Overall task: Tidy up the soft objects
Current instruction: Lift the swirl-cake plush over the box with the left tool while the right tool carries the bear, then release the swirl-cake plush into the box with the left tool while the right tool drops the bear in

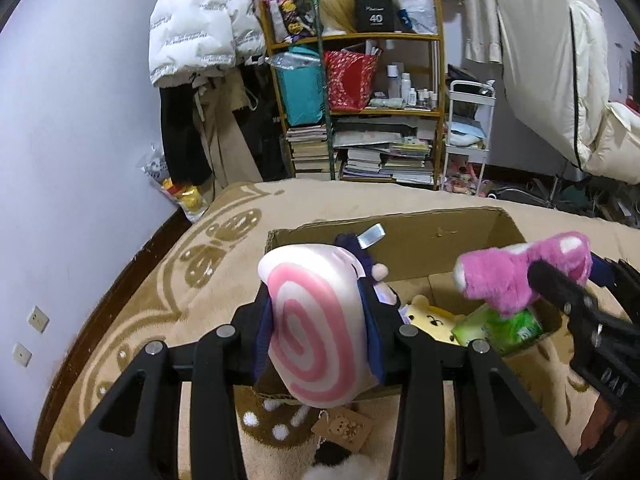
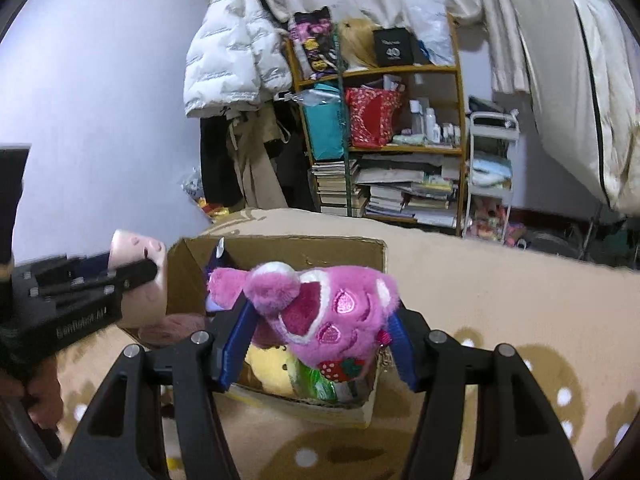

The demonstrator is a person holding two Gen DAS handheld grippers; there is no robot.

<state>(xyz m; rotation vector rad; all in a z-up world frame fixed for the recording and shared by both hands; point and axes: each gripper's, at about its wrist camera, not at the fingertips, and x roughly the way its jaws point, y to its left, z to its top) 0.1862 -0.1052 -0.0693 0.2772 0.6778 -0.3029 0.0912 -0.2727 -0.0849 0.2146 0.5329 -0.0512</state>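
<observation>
Nearest the left camera, the left gripper [image 1: 320, 320] has its blue-padded fingers [image 1: 262, 340] clenched on a soft, rounded cushion with a pink and white swirl [image 1: 316, 320], which hangs above the near left corner of an open cardboard box [image 1: 452, 236]. Just to the right, the right gripper [image 2: 316, 332] has its fingers [image 2: 236, 344] pressed on either side of a fluffy pink plush toy [image 2: 320, 312] with white patches and a stitched strawberry, held over the box's open top. Inside the box lie a yellow plush [image 1: 434, 318], a shiny green packet [image 1: 500, 328] and a small dark blue figure with a pale tag [image 1: 370, 248]; they take up most of the right half. The box stands on a bed covered by a beige fleece blanket [image 1: 160, 288] with brown flower and polka-dot patterns, and a paper tag [image 1: 344, 432] lies on it in front of the box. Beyond the bed, a pale lilac wall [image 1: 80, 120] runs along the left. At the back stands a wooden shelf unit [image 1: 440, 112] crowded with stacked books, bottles, a teal bag and a red bag. A white puffer jacket [image 1: 200, 20] hangs to its left, and a white wire trolley [image 1: 468, 128] stands to its right.
</observation>
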